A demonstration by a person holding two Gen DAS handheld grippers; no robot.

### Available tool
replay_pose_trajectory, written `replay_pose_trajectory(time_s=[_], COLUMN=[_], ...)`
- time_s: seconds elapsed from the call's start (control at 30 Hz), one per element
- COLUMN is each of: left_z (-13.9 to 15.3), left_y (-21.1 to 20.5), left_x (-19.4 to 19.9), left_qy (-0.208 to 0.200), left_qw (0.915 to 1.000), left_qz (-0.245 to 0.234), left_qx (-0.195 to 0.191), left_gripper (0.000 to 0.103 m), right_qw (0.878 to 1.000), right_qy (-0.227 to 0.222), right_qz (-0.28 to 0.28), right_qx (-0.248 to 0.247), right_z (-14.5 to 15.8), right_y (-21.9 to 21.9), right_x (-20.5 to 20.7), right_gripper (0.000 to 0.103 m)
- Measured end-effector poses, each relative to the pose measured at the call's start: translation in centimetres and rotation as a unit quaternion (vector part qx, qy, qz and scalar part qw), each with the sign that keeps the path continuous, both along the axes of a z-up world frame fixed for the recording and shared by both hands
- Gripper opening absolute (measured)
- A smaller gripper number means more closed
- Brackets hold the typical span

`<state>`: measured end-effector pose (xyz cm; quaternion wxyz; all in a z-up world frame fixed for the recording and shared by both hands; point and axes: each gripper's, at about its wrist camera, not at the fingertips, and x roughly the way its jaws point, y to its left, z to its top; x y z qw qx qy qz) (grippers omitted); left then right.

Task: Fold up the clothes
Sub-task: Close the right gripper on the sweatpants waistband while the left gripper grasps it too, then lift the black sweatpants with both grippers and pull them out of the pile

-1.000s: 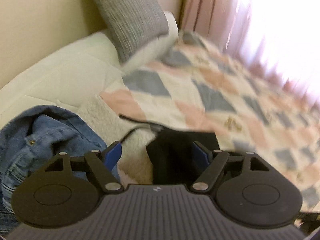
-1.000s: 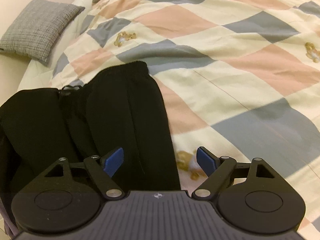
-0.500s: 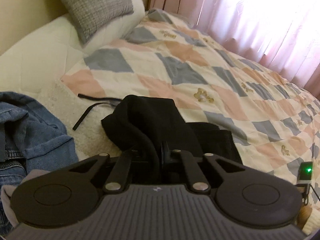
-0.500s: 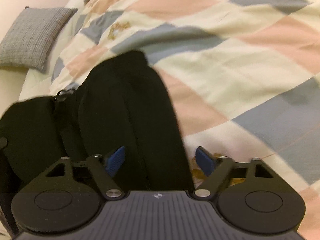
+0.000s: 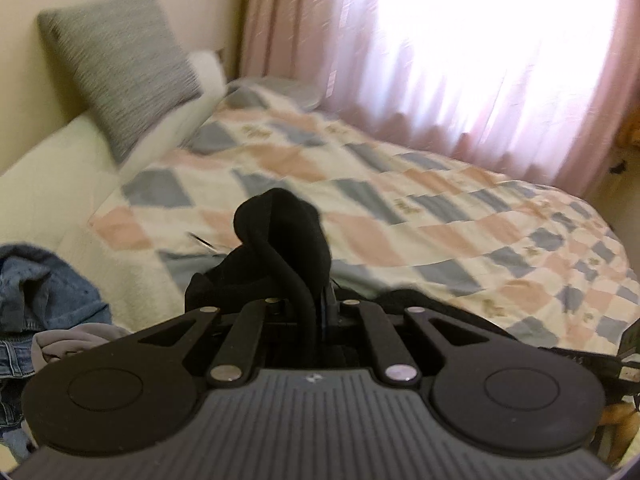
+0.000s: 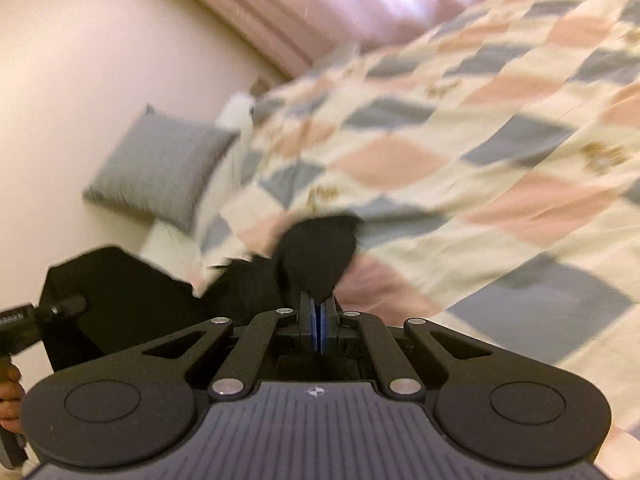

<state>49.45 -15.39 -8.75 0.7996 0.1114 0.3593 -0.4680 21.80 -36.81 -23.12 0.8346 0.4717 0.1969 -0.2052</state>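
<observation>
A quilt (image 5: 420,216) of pink, blue and cream diamonds fills the middle and right of the left wrist view and the upper right of the right wrist view, which is blurred. Pink curtains (image 5: 460,60) hang across the top right of the left view, lit from behind. A grey pillow (image 5: 116,64) leans against the wall at the upper left; in the right view it sits at mid left. A blue denim garment (image 5: 44,292) is bunched at the left edge of the left view, beside a cream fleece strip (image 5: 132,272).

The black garment (image 5: 288,240) rises in a hump at the centre of the left view, above the quilt, and spreads dark across the lower left of the right view. The left gripper (image 5: 316,308) has its jaws clamped on a fold of it. The right gripper (image 6: 318,316) has its blue pads (image 6: 310,320) pressed together, pinching another bit of the cloth at centre frame.
</observation>
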Motion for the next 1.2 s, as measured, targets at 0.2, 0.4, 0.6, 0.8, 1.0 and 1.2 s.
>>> replay_pose_trajectory(time_s=[0.2,0.4,0.6,0.8,1.0,1.2], left_z=[4.4,5.1,2.0,-3.6,-7.8,-11.6], left_y=[-0.9,-5.4,-9.8,-8.9,-6.5,-11.8], left_x=[-7.3,-17.5,-27.2,-34.5,-40.0,-44.5], left_qy=[-0.013,-0.02,0.014,0.031,0.067,0.075], left_qw=[0.9987,0.9924,0.9872,0.9871,0.9809,0.9629], left_qz=[-0.045,-0.12,-0.158,-0.119,-0.109,-0.19], left_qx=[-0.018,-0.017,0.018,0.102,0.147,0.176], left_gripper=[0.003,0.003,0.008,0.03,0.03,0.03], right_qw=[0.996,0.985,0.989,0.977,0.954,0.918], right_qy=[-0.025,-0.027,0.045,0.177,0.169,0.144], right_qz=[-0.081,-0.157,-0.115,-0.105,-0.176,-0.267], right_qx=[-0.013,-0.066,-0.084,0.055,0.175,0.255], right_z=[5.6,10.2,11.3,4.5,-2.7,-10.8], right_y=[-0.8,1.5,9.2,12.1,8.8,8.6], right_x=[-13.2,-28.6,-41.6,-50.3,-57.2,-61.1], right_gripper=[0.002,0.002,0.004,0.036,0.051,0.053])
